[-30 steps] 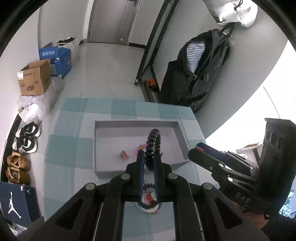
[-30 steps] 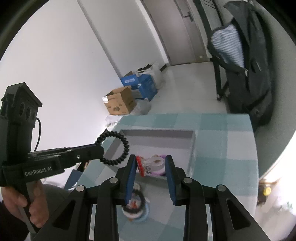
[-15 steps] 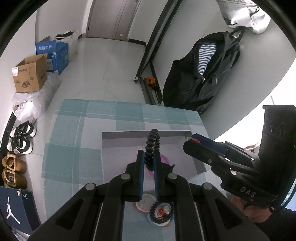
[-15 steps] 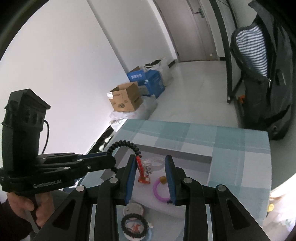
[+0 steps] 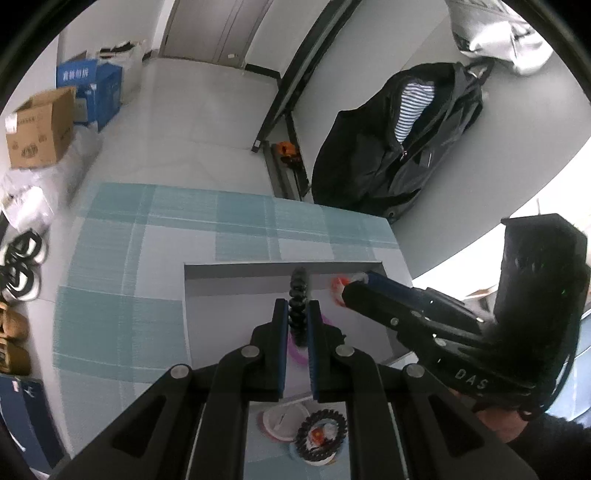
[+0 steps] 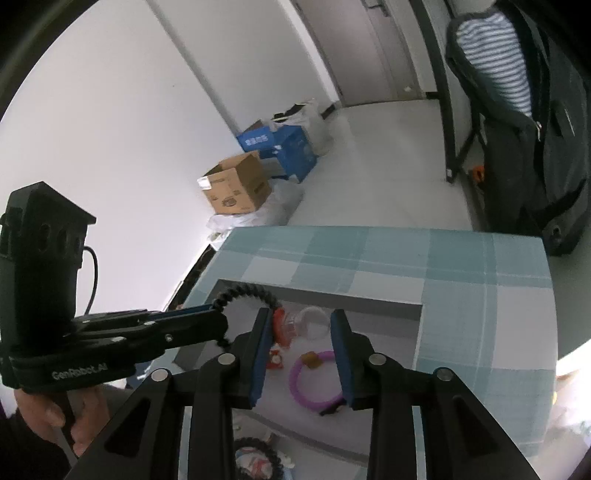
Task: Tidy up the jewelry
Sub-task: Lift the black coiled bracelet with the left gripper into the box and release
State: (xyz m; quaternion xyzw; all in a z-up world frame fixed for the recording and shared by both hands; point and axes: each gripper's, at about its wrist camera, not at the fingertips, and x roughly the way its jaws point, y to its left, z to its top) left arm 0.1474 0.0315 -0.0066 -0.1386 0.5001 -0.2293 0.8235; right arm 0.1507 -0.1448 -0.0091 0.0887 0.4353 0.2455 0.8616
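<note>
Cardboard box (image 5: 38,133) is seen on pale floor (image 5: 192,125) by white wall; blue box (image 5: 90,90) just behind, door (image 5: 218,29) further back.

Readable markings: two device brands, box print mostly illegible.

"GenRobot.AI" in pale letters on side of left gripper (image 6: 221,325) body, near left in right wrist view. "DAS" on side of right gripper (image 5: 354,286) body, near right in left wrist view. Blue box (image 5: 88,92), far left on floor: white characters, too blurred to read. Cardboard box (image 5: 38,134): printed logo and label, illegible.
</note>
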